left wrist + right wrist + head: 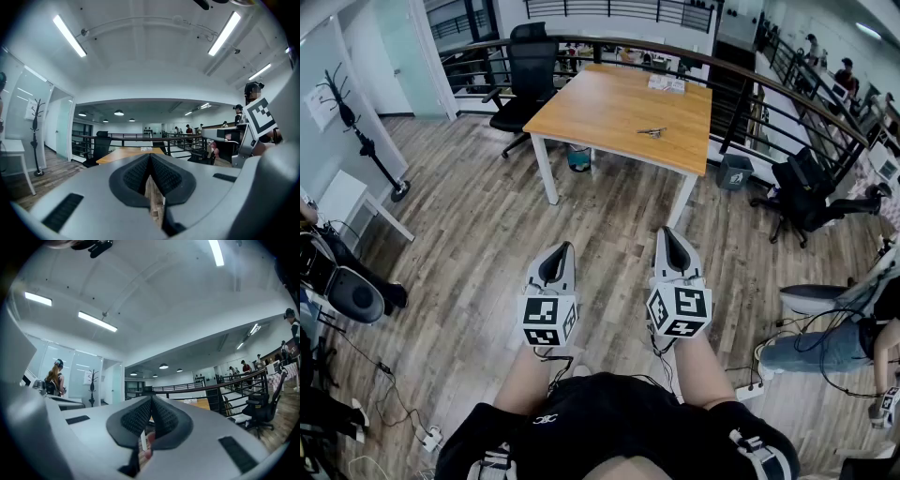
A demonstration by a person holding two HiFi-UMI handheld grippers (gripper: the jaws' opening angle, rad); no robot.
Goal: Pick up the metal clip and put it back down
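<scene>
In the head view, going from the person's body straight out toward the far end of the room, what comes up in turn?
Left gripper and right gripper side by side → wooden floor → wooden table → metal clip → papers → black railing.

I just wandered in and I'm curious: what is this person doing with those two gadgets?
A person stands on the wood floor, holding the left gripper and the right gripper level in front of them. Both have their fingers closed, with nothing held. The metal clip lies on the wooden table some way ahead, untouched, so the pick-up has not started.
</scene>
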